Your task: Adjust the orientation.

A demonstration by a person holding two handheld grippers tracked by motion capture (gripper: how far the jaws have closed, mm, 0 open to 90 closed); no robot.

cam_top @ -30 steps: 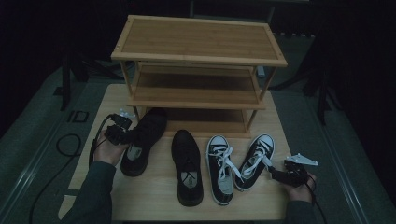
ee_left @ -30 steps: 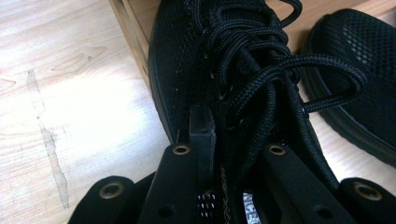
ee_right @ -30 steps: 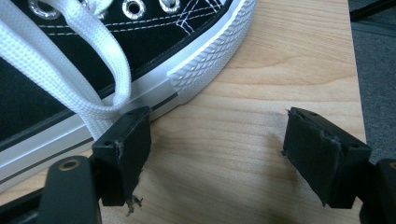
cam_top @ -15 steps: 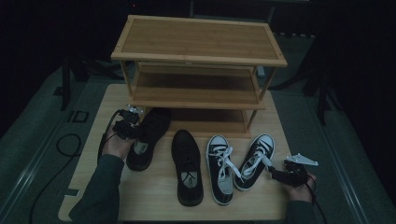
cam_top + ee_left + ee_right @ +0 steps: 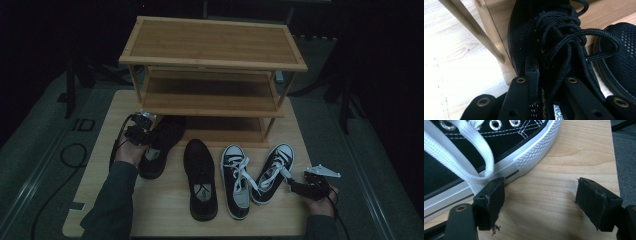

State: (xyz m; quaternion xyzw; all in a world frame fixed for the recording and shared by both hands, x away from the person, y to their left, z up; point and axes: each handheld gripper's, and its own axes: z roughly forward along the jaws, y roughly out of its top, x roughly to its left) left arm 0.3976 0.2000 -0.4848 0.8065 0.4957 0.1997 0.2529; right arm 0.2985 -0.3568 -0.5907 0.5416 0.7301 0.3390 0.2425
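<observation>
Gripping the black mesh shoe (image 5: 159,145) by its collar, near the table's (image 5: 165,220) left edge, the left gripper (image 5: 141,131) is clamped narrow; loose laces could snag the rack (image 5: 210,60); right gripper (image 5: 300,187) gapes empty.

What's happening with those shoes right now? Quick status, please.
Left tool clamped on black mesh shoe, toe at rack. Right tool open beside sneaker. Rack post close by.

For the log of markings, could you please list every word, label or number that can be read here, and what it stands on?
"ID": floor mat, left of the table.
Insole label, black shoe: too small to read.
White letters inside the left black shoe, between the left tongs: cut off, unreadable.
Sneakers: no legible text.
</observation>
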